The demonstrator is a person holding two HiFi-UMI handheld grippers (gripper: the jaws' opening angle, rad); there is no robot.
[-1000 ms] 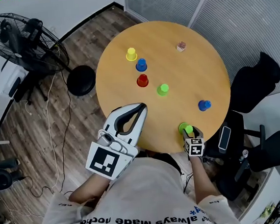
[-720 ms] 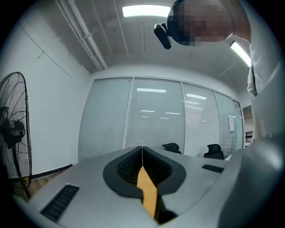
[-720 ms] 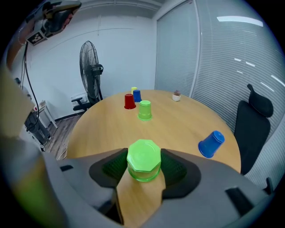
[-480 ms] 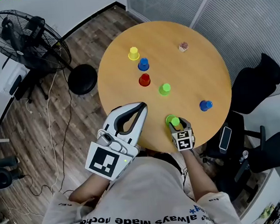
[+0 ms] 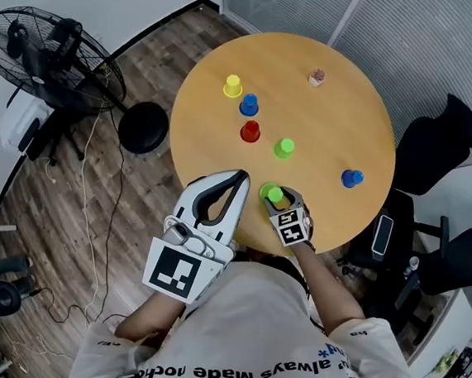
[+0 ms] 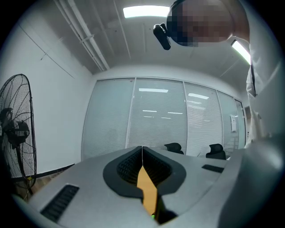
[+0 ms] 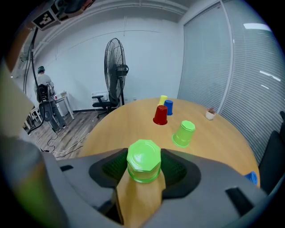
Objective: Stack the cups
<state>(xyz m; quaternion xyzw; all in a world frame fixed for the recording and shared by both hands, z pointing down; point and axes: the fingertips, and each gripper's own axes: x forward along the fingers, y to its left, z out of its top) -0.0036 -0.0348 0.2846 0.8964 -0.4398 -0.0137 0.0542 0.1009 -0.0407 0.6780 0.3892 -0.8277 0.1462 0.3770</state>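
Note:
Upside-down plastic cups stand on the round wooden table: yellow, blue, red and green in a loose row, and a second blue cup alone at the right. My right gripper is shut on another green cup, upside-down, above the table's near part. In the right gripper view this cup sits between the pads, with the green cup and red cup ahead. My left gripper is shut and empty at the near edge, its jaws closed tip to tip.
A small potted plant stands at the table's far right. A floor fan and a black stool are left of the table, black chairs to the right. A person stands far off in the room.
My right gripper has carried the green cup to the left along the table's near side, from the front right edge towards the left gripper. The left gripper has stayed put.

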